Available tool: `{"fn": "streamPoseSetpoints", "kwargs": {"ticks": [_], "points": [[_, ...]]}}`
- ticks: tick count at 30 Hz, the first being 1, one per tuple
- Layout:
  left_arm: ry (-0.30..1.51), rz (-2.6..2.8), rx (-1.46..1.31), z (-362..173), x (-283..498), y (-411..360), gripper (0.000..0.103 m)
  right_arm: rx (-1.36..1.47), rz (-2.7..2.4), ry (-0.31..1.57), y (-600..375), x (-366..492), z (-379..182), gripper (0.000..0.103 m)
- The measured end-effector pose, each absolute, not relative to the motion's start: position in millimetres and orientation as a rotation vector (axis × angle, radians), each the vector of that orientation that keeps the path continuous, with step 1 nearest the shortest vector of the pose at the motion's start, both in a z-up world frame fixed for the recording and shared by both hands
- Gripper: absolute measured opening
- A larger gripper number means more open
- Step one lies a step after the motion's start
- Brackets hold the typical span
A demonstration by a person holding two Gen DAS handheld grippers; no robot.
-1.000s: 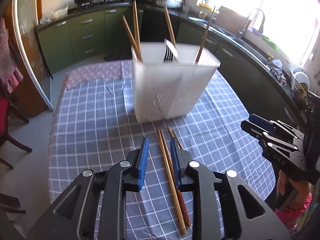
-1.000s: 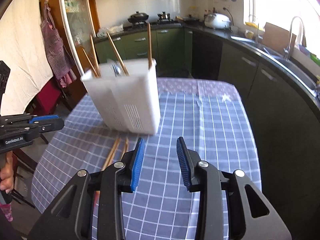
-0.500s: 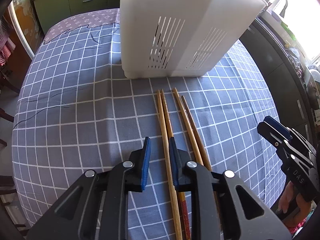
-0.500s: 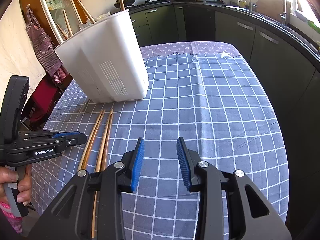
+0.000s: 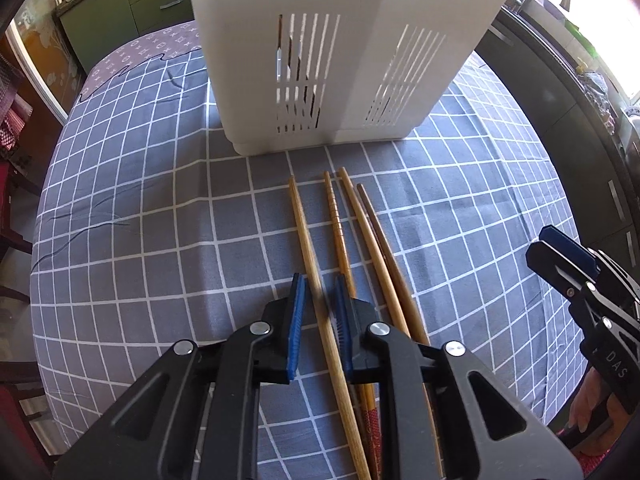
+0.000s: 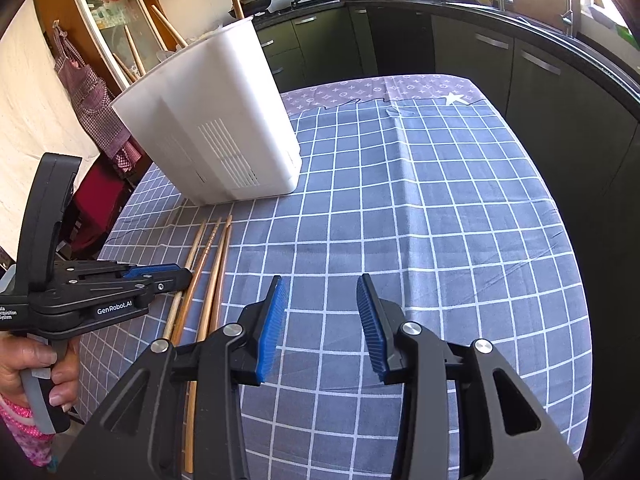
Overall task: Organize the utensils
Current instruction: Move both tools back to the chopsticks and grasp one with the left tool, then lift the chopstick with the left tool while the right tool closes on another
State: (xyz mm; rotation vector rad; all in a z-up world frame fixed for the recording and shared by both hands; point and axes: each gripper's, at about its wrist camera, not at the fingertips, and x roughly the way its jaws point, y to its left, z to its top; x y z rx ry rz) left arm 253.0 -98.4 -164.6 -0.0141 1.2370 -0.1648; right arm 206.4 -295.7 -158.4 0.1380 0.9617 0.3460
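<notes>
Your left gripper (image 5: 318, 306) is closing around the leftmost chopstick (image 5: 304, 236), not yet pinching it. It lies mid-table beside three others, before the white utensil holder (image 5: 344, 52). Your right gripper (image 6: 320, 320) is opening, empty. Next, probably: pinch, lift, drop it in.

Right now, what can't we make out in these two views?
- Utensil holder top and contents: cut off by the upper edge, left wrist view.
- Chopsticks' near ends: hidden under the left tongs, both views.
- Whether the closing pads touch the leftmost chopstick: unclear.
</notes>
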Motion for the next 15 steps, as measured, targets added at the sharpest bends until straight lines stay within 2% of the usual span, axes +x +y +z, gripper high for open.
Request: {"fn": "streamPoseSetpoints", "kwargs": {"ticks": [3,6,15], "points": [[1.239,-0.151,-0.006,-166.2,254.3,-99.5,0.008,0.14,0.358,0.966,-293.8,205.4,-159.4,0.037],[1.246,-0.152,-0.032,-167.4,255.0,-94.6,0.006,0.145,0.36,0.968,-293.8,205.5,-160.3,0.037],[1.184,-0.133,-0.087,-153.6,251.6,-66.1,0.006,0.156,0.346,0.977,-299.7,208.2,-162.6,0.037]]}}
